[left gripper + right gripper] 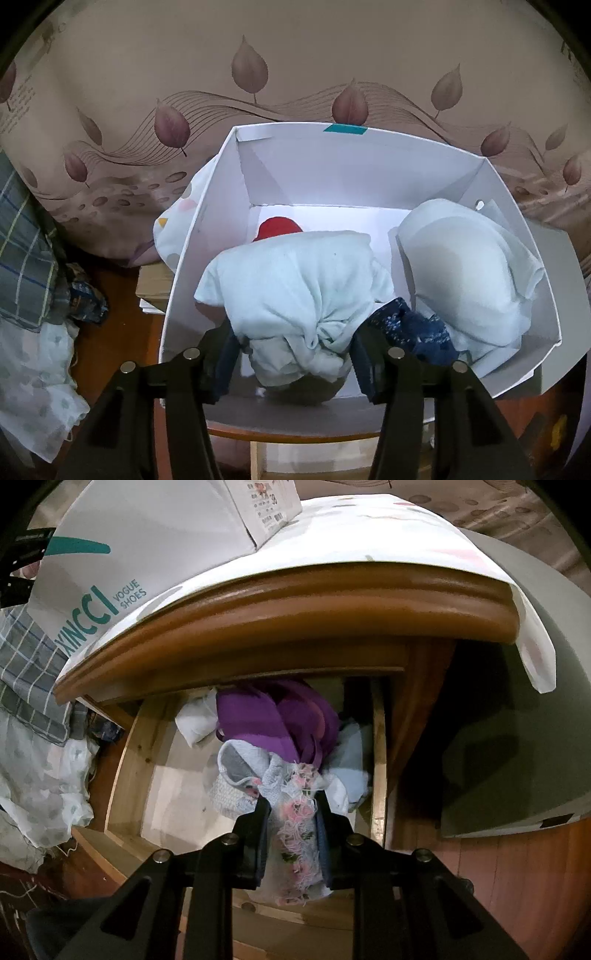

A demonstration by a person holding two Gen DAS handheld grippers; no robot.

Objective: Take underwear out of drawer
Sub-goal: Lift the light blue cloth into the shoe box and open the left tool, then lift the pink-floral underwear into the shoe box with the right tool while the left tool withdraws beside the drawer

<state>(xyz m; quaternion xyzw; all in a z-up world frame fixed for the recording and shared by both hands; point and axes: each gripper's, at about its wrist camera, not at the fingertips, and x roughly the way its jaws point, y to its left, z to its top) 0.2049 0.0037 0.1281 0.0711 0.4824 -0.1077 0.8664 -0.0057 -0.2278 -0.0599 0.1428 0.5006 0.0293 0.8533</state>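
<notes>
While the pink-flowered underwear (295, 834) hung pinched in the closed right gripper (291, 805), it sat at about six o'clock over the open wooden drawer (162, 775), apparently ready to be lifted clear. At twelve o'clock lay purple cloth (273, 716). The left gripper (295, 347) straddled a pale blue bundle (295, 280) inside the white box (509, 206); its pad contact was hidden.

Two matte-black angular grippers, left gripper (293, 354) and right gripper (291, 808), dark blue pads, round silver bolts.

Leaf-patterned curtain (258, 74), plaid cloth (26, 236)
</notes>
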